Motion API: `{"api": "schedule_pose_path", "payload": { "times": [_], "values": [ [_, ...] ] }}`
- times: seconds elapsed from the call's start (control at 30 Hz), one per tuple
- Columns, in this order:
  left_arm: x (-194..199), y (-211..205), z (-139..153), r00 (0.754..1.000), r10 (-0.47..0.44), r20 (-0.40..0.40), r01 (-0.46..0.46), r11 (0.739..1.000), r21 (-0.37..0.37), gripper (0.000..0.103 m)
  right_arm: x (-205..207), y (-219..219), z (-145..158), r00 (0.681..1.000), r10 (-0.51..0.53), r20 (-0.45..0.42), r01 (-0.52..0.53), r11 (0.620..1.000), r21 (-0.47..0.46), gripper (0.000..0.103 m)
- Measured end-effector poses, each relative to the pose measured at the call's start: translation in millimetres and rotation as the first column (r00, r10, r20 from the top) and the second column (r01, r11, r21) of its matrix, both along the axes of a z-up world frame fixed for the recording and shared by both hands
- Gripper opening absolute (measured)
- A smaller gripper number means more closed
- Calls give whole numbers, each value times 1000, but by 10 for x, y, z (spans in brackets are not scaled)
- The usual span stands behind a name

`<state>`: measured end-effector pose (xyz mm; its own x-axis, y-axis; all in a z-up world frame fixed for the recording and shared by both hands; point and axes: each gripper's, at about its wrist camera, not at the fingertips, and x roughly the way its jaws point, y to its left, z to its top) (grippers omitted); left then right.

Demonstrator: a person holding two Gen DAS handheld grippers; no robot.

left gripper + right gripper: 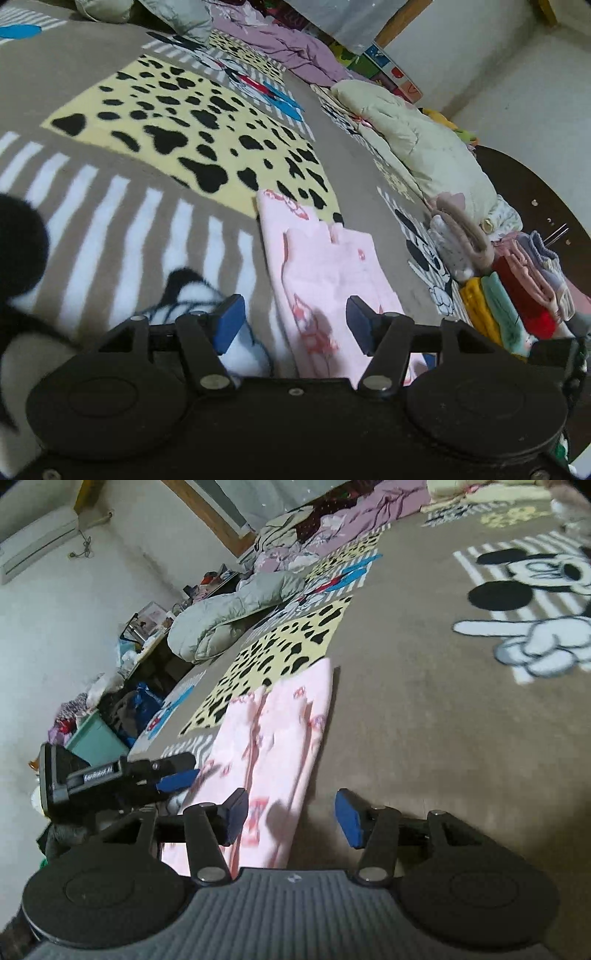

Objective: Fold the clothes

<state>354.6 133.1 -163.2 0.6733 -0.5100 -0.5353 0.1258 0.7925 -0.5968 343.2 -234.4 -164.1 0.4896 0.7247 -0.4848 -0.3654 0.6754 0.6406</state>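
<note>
Two grippers hang low over a bed covered by a taupe cartoon-print blanket (351, 122). The left gripper (293, 317) has its blue-padded fingers (231, 325) spread wide apart with nothing between them; in the left wrist view its right-hand pad sits above the pink garment (325, 273) and its left-hand pad above the white stripes of the blanket. The right gripper (291, 818) is likewise parted and empty, one pad over the garment's near end, the other over bare taupe blanket.

The pink garment, pale with reddish printed figures, lies flat and folded into a long narrow strip. Its far end overlaps the corner of the yellow patch with black spots (192, 129), and its near end runs under the grippers toward the near edge of the bed. In the right wrist view the same garment (280, 723) shows a lengthwise fold line and a straight right edge casting a thin shadow on the blanket. The left gripper's body (110, 779) shows in that view just beside the garment's left side.

Along the right edge of the bed in the left wrist view stands a row of folded clothes (517, 291) in yellow, mint, red and pink, with a pale green padded jacket (417, 147) heaped beyond it. At the far end lies crumpled mauve bedding (291, 48). A grey-green quilted jacket (225, 620) lies bunched at the bed's left edge in the right wrist view.
</note>
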Motion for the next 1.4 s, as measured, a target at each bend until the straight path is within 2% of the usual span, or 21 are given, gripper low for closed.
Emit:
{"api": "schedule_pose_path", "payload": {
  "times": [0.23,0.33,0.43,0.6,0.7,0.77,0.8,0.9,0.93,1.0,1.1,1.13,1.23,1.27,1.37,1.4],
  "values": [
    [118,39,-36,1000,3,-8,-3,1000,-29,58,306,-72,-90,998,3,-61,4,993,116,52],
    [156,-3,-18,1000,10,-1,-10,1000,-7,58,330,-51,-85,998,4,-60,2,994,112,52],
    [122,-42,-12,1000,15,8,-15,1000,27,58,257,12,-31,1000,18,-21,-17,999,47,52],
    [-220,-71,23,999,42,6,-43,995,91,58,-162,119,93,995,42,93,-26,986,-162,53],
    [-548,-35,87,998,59,-5,-59,995,83,57,-490,-17,163,994,22,108,-3,986,-169,55],
    [-863,-69,187,998,36,48,-42,990,133,56,-732,-132,220,991,12,130,9,988,-153,55],
    [-1028,-108,247,996,-2,91,-13,985,170,56,-934,-175,254,985,25,172,4,986,-167,55],
    [-1600,-285,428,957,-167,237,85,943,322,56,-1517,-184,352,935,119,333,-12,952,-307,55],
    [-1779,-351,447,938,-219,270,104,918,383,56,-1760,-166,387,901,175,396,-13,926,-378,56],
    [-2134,-482,475,891,-323,319,130,855,502,57,-2124,-129,392,845,267,463,-14,877,-480,59],
    [-2585,-642,379,839,-450,306,151,732,664,57,-2555,-47,359,765,393,510,4,789,-614,67],
    [-2713,-691,339,822,-486,298,149,687,711,57,-2668,4,326,743,439,505,15,744,-668,68],
    [-3089,-876,144,764,-594,253,101,497,862,58,-2843,173,146,689,555,466,53,603,-796,68],
    [-3185,-953,41,746,-627,224,78,417,906,58,-2880,216,115,674,572,468,68,583,-809,68],
    [-3352,-1170,-324,690,-713,126,-3,170,985,58,-2890,304,88,650,585,486,100,568,-817,68],
    [-3384,-1225,-428,664,-738,124,-63,110,992,58,-2891,335,68,639,591,492,113,560,-821,68]
  ]
}}
